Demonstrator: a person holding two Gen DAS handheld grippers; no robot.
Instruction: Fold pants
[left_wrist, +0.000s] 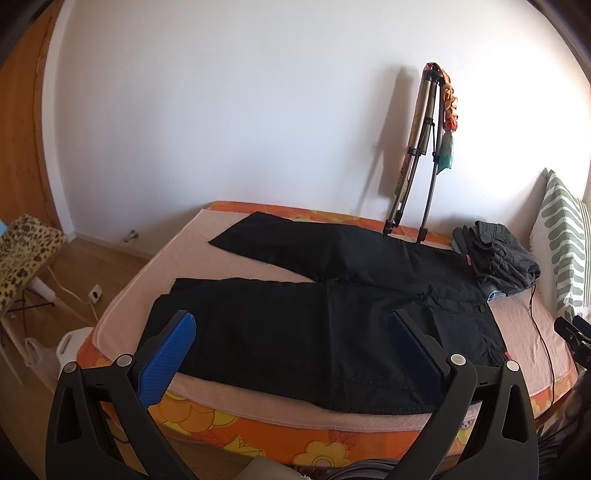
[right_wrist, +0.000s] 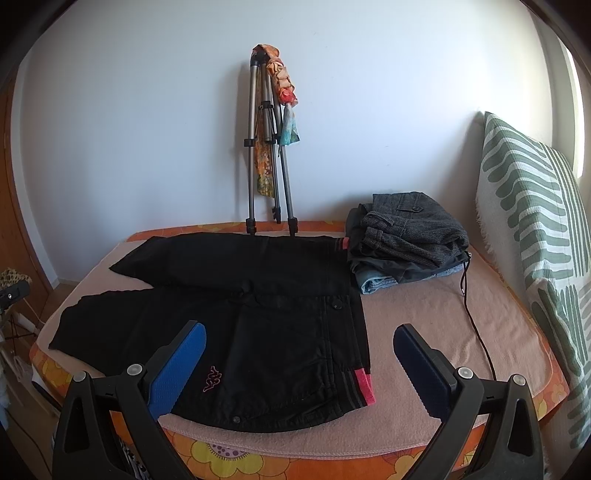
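A pair of black trousers (right_wrist: 236, 314) with red-and-grey striped waistband trim lies spread flat on a pale pink blanket (right_wrist: 436, 332) that covers a bed with an orange flowered sheet (left_wrist: 207, 417). The waist is toward the right, and the two legs run leftward and splay apart, one near, one far. A small pink logo shows on the near hip.

The left gripper (left_wrist: 291, 332) hangs over the near leg, its blue-padded jaws spread wide with nothing between them. The right gripper (right_wrist: 299, 345) hangs over the waistband end, its jaws equally wide and empty.

Just right of the far waistband sits a stack of folded grey and denim clothes (right_wrist: 410, 236). A folded metal tripod (right_wrist: 266, 147) draped with a colourful scarf leans on the white wall. A green-and-white patterned pillow (right_wrist: 535, 229) stands at the right edge.
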